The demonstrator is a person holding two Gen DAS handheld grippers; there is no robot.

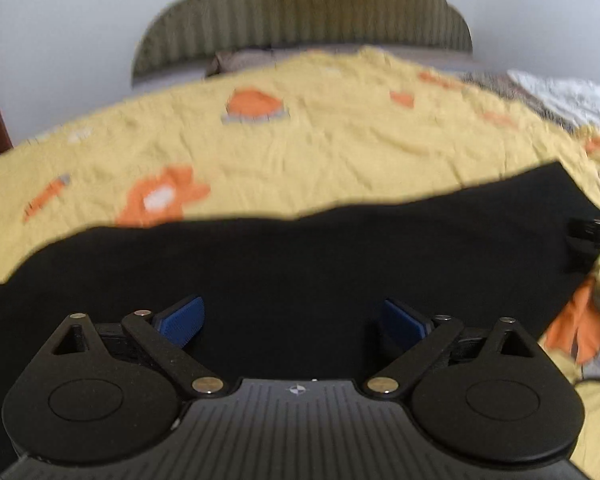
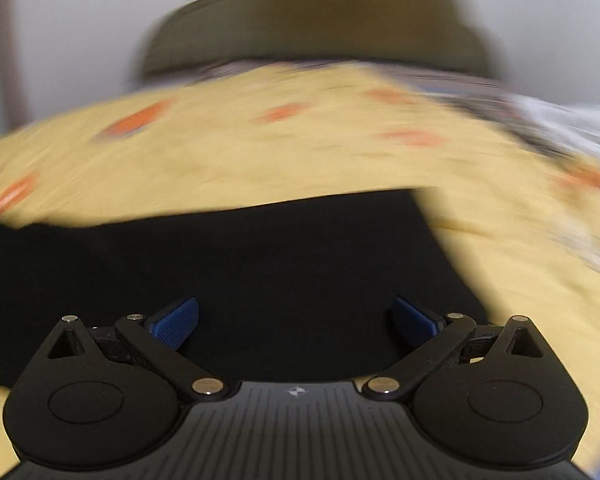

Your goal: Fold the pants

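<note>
Left gripper (image 1: 294, 320) seen from behind, its blue-padded jaws spread wide with nothing between them, above black pants (image 1: 300, 264) lying flat across a yellow bedspread (image 1: 320, 148) with orange prints; a striped headboard (image 1: 312, 12) stands against a white wall (image 1: 60, 48) beyond.

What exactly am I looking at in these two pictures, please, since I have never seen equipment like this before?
No robot here: a person carries a hand-held two-finger gripper in each hand, each with a wide-angle camera looking along its fingers. One picture comes from the left gripper, the other from the right gripper; the blue pads are the fingertips. Both grippers stand open and hold nothing. Beneath them lie black pants, spread flat on a yellow bedspread with orange prints. Behind it stands a striped headboard against a white wall. The right picture is blurred, so fine detail there cannot be told.
</note>
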